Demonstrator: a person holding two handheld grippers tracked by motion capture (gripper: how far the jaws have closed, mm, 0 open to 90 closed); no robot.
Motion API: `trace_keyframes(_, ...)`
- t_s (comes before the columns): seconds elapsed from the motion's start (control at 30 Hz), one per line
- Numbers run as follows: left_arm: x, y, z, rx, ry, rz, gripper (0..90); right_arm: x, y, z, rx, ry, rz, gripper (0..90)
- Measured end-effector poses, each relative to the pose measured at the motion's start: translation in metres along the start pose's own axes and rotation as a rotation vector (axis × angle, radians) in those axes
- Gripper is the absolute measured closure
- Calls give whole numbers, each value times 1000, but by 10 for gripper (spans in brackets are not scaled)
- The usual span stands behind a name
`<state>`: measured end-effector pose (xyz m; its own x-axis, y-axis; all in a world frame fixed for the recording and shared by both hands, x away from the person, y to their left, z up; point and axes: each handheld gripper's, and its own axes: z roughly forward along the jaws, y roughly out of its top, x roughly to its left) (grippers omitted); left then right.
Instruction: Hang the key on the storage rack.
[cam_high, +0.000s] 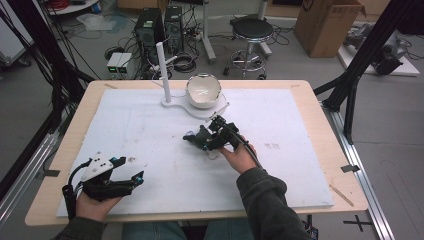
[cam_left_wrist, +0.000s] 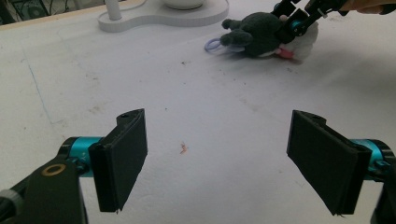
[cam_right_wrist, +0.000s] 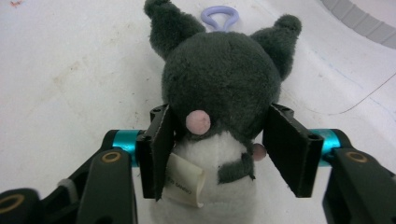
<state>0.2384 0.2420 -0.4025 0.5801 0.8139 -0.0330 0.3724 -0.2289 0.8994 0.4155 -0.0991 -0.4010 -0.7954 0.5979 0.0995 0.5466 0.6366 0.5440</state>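
Two jaws of the right claw (cam_right_wrist: 217, 154) squeeze the plush toy (cam_right_wrist: 224, 88)

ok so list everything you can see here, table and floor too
plush toy: 1, dark grey with white body, lilac loop, mid-table between the right jaws
bowl: 1, clear glass, on the stand at the far side of the table
stand: 1, white base with upright post, far centre
table: 1, light wood with white mat on top
stool: 1, black seat, chrome legs, floor beyond table
cardboard box: 1, brown, floor far right
computer towers: 2, black, floor far left of centre
left hand-held gripper: 1, black, near left, jaws wide apart over bare mat
right hand-held gripper: 1, black, jaws against the plush toy's sides
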Motion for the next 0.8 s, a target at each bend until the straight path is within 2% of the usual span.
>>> trace_keyframes(0.17,0,0,0,0,-1,-1,208,-5,-2,-1,-7,29,30,490)
trace_keyframes(0.5,1,0,-1,-6,1,0,208,-10,-3,-3,-24,67,41,523)
trace_keyframes(0.67,1,0,0,-6,-1,4,208,-11,-3,-5,-39,84,40,528)
trace_keyframes(0.8,1,0,0,-5,2,-2,208,-12,-2,-10,-68,80,10,532)
